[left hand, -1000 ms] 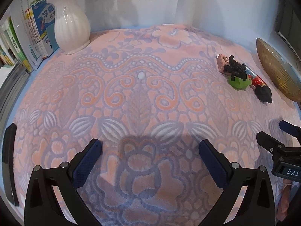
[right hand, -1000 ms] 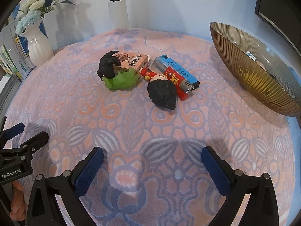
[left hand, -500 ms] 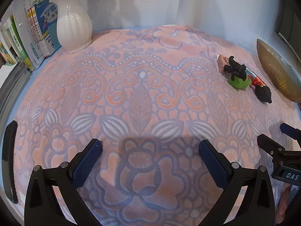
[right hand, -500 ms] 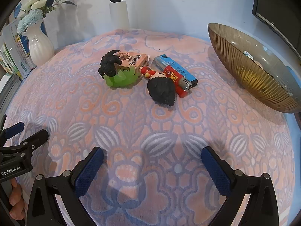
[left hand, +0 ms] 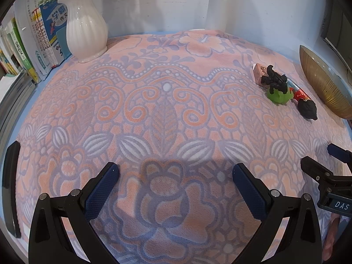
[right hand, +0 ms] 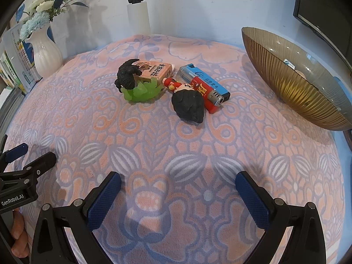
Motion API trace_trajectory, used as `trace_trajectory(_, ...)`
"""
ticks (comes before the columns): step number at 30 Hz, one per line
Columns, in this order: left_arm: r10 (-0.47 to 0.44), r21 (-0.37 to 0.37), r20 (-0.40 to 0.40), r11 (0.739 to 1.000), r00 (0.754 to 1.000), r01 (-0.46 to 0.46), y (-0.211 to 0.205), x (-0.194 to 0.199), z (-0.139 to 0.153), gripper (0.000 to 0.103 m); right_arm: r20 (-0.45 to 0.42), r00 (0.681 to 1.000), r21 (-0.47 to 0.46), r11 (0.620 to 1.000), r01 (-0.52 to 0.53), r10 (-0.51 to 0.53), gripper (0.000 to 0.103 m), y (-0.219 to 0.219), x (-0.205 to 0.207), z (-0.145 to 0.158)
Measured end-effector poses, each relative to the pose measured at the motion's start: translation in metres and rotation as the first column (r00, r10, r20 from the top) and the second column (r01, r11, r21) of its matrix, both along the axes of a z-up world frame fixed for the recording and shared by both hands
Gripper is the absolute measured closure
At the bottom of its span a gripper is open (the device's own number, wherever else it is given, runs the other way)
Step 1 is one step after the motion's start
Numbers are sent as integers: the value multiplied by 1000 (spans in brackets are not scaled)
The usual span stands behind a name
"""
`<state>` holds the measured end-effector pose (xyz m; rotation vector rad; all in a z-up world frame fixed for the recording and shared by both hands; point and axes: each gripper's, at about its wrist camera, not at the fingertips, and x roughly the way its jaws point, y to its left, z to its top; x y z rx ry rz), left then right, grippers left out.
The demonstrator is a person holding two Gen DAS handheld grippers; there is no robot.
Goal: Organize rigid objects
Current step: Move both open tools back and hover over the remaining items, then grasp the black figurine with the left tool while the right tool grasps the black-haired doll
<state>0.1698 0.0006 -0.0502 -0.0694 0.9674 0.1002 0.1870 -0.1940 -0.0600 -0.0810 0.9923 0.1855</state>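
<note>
— Where to find the toys?
— Over at about 12 o'clock in the right wrist view, all bunched up on the pink table (right hand: 154,136). A black and green toy (right hand: 136,83), leaning on a little pink box (right hand: 157,71). Next to that, a small doll with a big black head (right hand: 188,104), touching a red lighter (right hand: 208,98) and a blue lighter (right hand: 203,80). Off at 2 o'clock, a brown bowl (right hand: 286,83), tipped up on its side, with something small inside.

— And the hand-held grippers?
— Right hand-held gripper (right hand: 178,194) wide apart, holding nothing, well short of the pile. Left hand-held gripper (left hand: 176,184) spread wide too, nothing in it, far off at the pile's 9 o'clock side.

— Hard to pick up?
— Probably not. All small, light and stiff. Lighters likely smooth and slippery, so best pinched across the long flat sides. Doll's round head could roll, so better squeezed right across the middle. Box easy: flat sides.
</note>
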Motion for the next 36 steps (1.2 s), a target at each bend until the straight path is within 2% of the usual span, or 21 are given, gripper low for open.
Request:
trace_trajectory(11, -22, 24, -16, 999, 1000, 22, -2, 2, 0, 0, -16, 1000, 1, 1000, -12, 12, 0, 2, 0, 0)
trace_trajectory(16, -76, 11, -59, 997, 995, 77, 0, 10, 4, 1, -37, 999, 8, 1000, -22, 22, 0, 0, 0, 1)
trace_trajectory(18, -133, 13, -56, 991, 989, 134, -6, 13, 11, 1, -38, 999, 18, 1000, -1, 2, 0, -7, -5, 5)
trace_trajectory(21, -264, -3, 6, 964, 964, 264, -26, 19, 35, 1, -17, 1000, 35, 999, 3, -3, 0, -24, -13, 21)
trace_trajectory(24, -389, -48, 71, 918, 918, 393, -49, 36, 59, 1, 45, 999, 20, 1000, 10, -11, 1, -40, -14, 52)
trace_trajectory(27, -470, -116, 95, 870, 878, 478, -64, 65, 69, 1, 60, 998, 82, 996, -24, 19, 3, -47, -5, 75)
trace_trajectory(28, -479, -131, 94, 863, 873, 487, -66, 75, 68, 2, 60, 998, 100, 994, -35, 29, 7, -47, -2, 78)
trace_trajectory(29, -479, -141, 89, 862, 874, 487, -68, 81, 66, 4, 57, 997, 113, 992, -50, 44, 16, -45, 4, 79)
trace_trajectory(30, -481, -158, 78, 859, 873, 487, -68, 90, 63, 12, 52, 997, 114, 992, -62, 56, 23, -41, 8, 76)
trace_trajectory(31, -488, -177, 68, 853, 870, 492, -68, 95, 59, 23, 46, 996, 109, 991, -75, 71, 34, -36, 13, 72)
trace_trajectory(33, -502, -223, 49, 837, 864, 499, -70, 105, 50, 34, 23, 996, 89, 992, -91, 89, 42, -27, 23, 58)
trace_trajectory(35, -504, -253, 40, 830, 863, 497, -73, 113, 42, 36, -1, 995, 108, 990, -95, 96, 53, -22, 32, 44)
trace_trajectory(36, -502, -258, 41, 830, 864, 494, -74, 114, 40, 37, -4, 995, 126, 987, -95, 97, 53, -21, 35, 41)
